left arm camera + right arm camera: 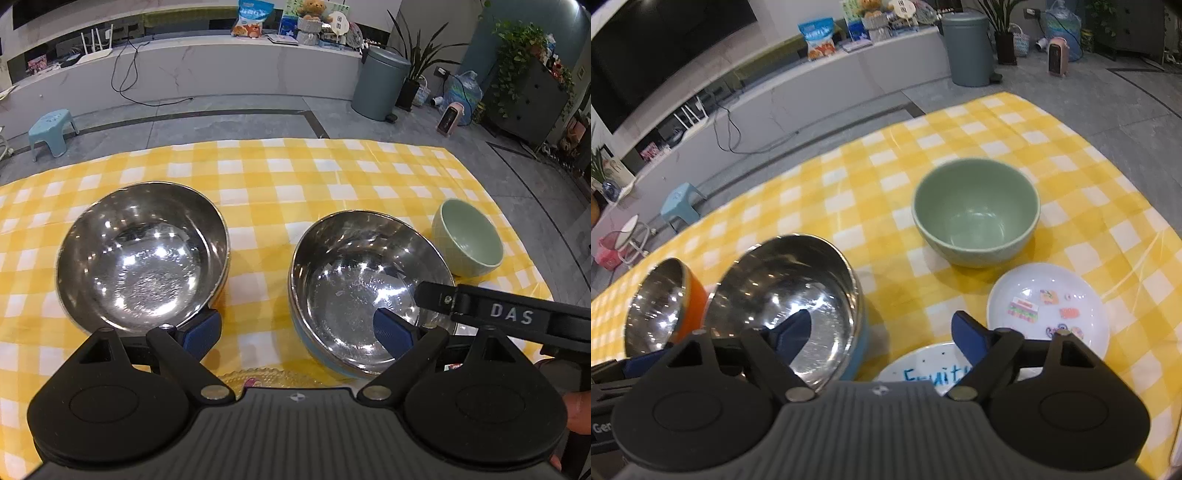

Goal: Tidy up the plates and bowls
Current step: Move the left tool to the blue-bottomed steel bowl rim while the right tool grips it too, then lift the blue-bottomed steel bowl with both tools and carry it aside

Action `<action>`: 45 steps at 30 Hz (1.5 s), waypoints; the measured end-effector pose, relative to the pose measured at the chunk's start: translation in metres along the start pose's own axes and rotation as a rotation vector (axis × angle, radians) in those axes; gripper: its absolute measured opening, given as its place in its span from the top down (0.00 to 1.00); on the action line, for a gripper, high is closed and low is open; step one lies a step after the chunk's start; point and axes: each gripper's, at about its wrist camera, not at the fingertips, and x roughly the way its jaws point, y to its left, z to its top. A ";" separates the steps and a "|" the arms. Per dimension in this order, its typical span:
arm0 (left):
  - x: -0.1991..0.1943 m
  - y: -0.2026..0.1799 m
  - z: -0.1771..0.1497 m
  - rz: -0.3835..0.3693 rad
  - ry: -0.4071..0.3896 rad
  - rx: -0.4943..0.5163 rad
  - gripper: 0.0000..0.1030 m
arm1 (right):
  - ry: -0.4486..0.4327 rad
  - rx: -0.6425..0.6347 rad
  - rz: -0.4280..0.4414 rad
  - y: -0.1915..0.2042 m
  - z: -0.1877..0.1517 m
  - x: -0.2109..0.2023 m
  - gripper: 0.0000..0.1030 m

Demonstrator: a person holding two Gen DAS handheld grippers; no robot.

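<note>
The left gripper (pixel 297 330) hovers low over the near part of the tabletop (pixel 280 177), which is covered in a yellow and white checked cloth, and its blue-padded fingers (pixel 201 332) are spread wide with nothing between them. Its left pad sits just beside the near rim of the orange-sided steel bowl (pixel 142 256), and its right pad hangs over the inside of the blue-sided steel bowl (pixel 369 291). A clear patterned glass dish (pixel 266 377) peeks out just under the gripper body.

The right gripper (pixel 882 332) is also spread open and holds nothing. Its left pad is above the blue-sided steel bowl, its right pad above the near edge of the white plate with cartoon stickers (pixel 1047 304). Nearer still, partly hidden by the gripper, lies a white plate with blue lettering (pixel 923 365).

The green ceramic bowl (pixel 977 212) stands upright farther back, just beyond the sticker plate and to the right of the steel bowls, apart from them all.
</note>
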 end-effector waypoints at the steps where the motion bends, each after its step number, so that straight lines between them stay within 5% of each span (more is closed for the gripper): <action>1: 0.002 0.000 0.000 0.000 0.001 -0.001 0.00 | 0.002 -0.003 -0.007 0.000 0.000 0.002 0.22; 5: 0.009 0.000 0.002 -0.001 0.001 -0.025 0.01 | 0.009 -0.009 -0.017 0.000 0.004 0.009 0.28; 11: 0.021 0.004 0.004 -0.037 0.034 -0.062 0.24 | 0.017 -0.031 -0.025 0.003 0.007 0.018 0.31; 16: 0.024 -0.005 0.001 -0.013 0.041 -0.010 0.29 | 0.047 -0.030 -0.011 0.002 0.004 0.024 0.49; 25: 0.026 -0.008 -0.003 -0.014 0.078 -0.015 0.73 | 0.062 -0.039 0.054 0.008 0.000 0.023 0.88; 45: -0.058 -0.022 -0.010 0.036 0.006 0.032 0.76 | -0.028 -0.030 0.115 0.024 -0.016 -0.065 0.88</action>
